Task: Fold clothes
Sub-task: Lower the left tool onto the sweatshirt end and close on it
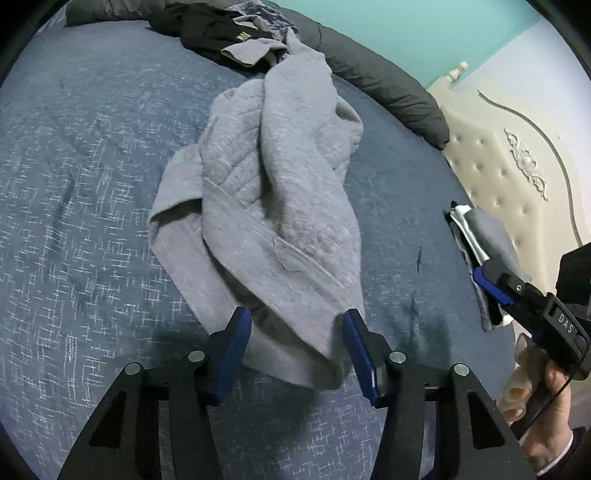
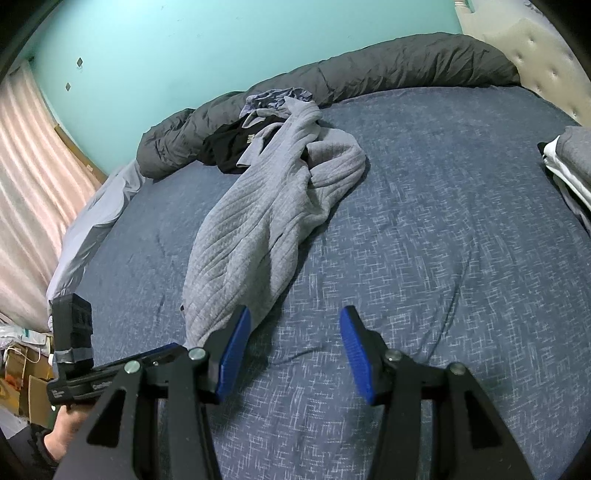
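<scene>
Blue bedding (image 1: pixel 74 192) with a pale woven fleck fills both views, backed by a turquoise wall (image 2: pixel 155 48). At the far left of the right wrist view a striped pinkish curtain (image 2: pixel 26 177) hangs beside the bed. A dark grey duvet (image 2: pixel 388 62) is rolled along the far edge of the mattress, from left of centre to the upper right.

In the left wrist view the grey sweatshirt (image 1: pixel 266 192), the garment to be folded, lies crumpled in the middle of the frame, running from the upper centre down to the lower centre. Its far end touches a small heap of black and grey clothes (image 1: pixel 218 33) at the top of the frame. The near hem lies between the blue pads of the left tongs (image 1: pixel 297 347), which stand spread, the pads clear of the cloth on both sides as far as can be seen.

In the right wrist view the right tongs (image 2: pixel 295 350) are spread too, with only bedding between the pads; the left pad sits just beside the sweatshirt's near end.

At the right edge of both views rests a stack of folded clothes (image 2: pixel 569 162), grey over white. Behind it in the left wrist view rises a cream tufted headboard (image 1: pixel 509 155). A hand (image 1: pixel 543 406) grips the right tool at the lower right.
</scene>
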The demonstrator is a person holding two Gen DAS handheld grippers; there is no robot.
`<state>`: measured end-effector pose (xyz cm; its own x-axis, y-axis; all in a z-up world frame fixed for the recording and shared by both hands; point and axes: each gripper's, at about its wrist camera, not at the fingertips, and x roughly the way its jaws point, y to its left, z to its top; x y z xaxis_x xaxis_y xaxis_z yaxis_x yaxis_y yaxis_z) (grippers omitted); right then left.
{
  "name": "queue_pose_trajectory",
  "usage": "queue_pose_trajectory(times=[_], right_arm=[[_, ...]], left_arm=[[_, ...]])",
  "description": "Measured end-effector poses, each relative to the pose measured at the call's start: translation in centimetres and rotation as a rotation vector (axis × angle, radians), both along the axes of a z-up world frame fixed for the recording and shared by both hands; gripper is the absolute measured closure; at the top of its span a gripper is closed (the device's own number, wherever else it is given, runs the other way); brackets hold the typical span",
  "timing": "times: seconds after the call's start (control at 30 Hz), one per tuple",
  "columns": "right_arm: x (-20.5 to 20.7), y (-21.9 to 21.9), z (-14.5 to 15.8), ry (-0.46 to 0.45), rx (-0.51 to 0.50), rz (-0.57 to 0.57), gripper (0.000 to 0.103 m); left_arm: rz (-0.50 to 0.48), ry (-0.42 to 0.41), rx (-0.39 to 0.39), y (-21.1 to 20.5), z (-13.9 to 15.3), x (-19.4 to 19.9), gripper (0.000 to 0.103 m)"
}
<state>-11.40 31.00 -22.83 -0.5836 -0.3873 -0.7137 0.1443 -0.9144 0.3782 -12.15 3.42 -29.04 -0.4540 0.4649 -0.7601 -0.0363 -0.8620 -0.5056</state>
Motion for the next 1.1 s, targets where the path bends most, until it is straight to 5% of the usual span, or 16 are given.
queue_pose_trajectory(times=[0.2, 0.8, 0.87, 1.1], right_arm=[[0.2, 0.0, -0.1, -0.005, -0.003, -0.003, 0.052], [0.6, 0.7, -0.4, -0.013, 0.010, -0.014, 0.052], [0.7, 0.7, -0.4, -0.011, 0.011, -0.015, 0.052], [0.8, 0.8, -0.5, -0.013, 0.004, -0.024, 0.052]], left_arm=[[-0.021, -0.065, 0.019, 0.7, -1.3, 0.2, 0.047], [-0.030, -0.009, -0.010, 1.6, -1.4, -0.3, 0.047], [-0.044, -0.004, -0.004, 1.5, -1.3, -0.5, 0.063], [-0.027, 0.042, -0.057, -0.7, 0.2, 0.0, 0.080]])
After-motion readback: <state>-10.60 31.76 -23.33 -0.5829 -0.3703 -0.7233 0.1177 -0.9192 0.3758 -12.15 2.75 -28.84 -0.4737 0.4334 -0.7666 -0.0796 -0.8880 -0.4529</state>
